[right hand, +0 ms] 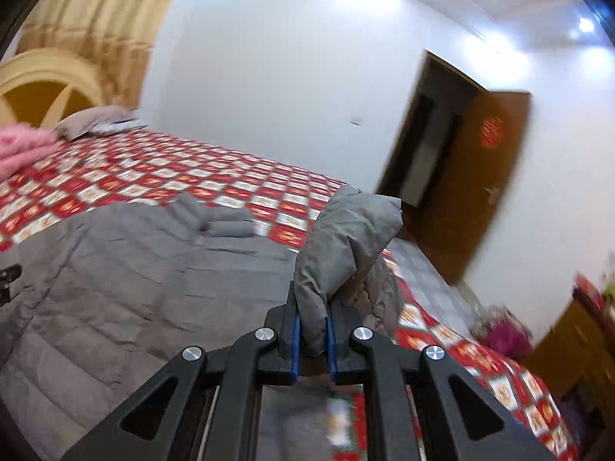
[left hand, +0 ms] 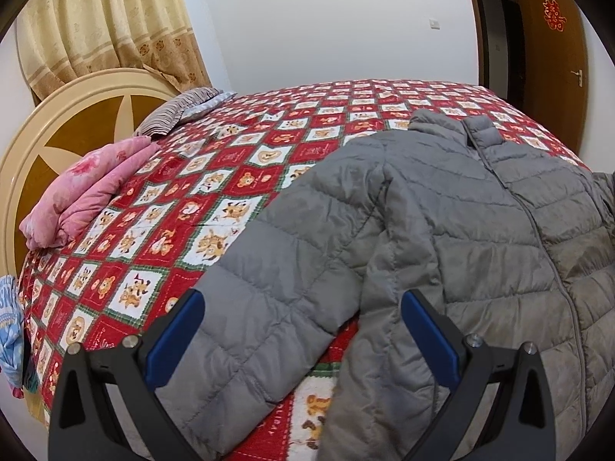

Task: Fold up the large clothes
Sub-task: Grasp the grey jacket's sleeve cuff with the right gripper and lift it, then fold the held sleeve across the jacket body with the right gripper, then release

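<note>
Room: white walls [left hand: 326, 19], a beige patterned curtain [left hand: 111, 23] in the far left corner, a brown wooden door [left hand: 553, 65] standing open on the right with a red ornament on its leaf
Bed: covered by a red and white checked quilt [left hand: 215, 176] printed with cartoon bears; a round cream and brown headboard [left hand: 69, 123] stands at its left end
Jacket: a large grey quilted puffer jacket [left hand: 453, 230] lies front up across the near half of the quilt, collar [left hand: 476, 134] toward the far side, zip closed down the middle, stitched in horizontal padded bands; the fabric is matte, with soft creases
Near sleeve: in the left wrist view one sleeve [left hand: 269, 299] stretches out flat from the shoulder toward the camera, and a wedge of quilt shows between it and the body
Other sleeve: in the right wrist view the opposite sleeve [right hand: 346, 238] is lifted off the bed, bunched and standing upright above the jacket's edge; this view is blurred
Bedding: a folded pink blanket [left hand: 88, 192] and a striped grey pillow [left hand: 177, 111] lie by the headboard, well apart from the jacket
Right gripper: right gripper [right hand: 312, 330] has its blue pads clamped together on the end of the raised sleeve, grey cloth squeezed between them
Left gripper: left gripper [left hand: 301, 307] hovers over the flat sleeve with its jaws wide apart, nothing between the pads
</note>
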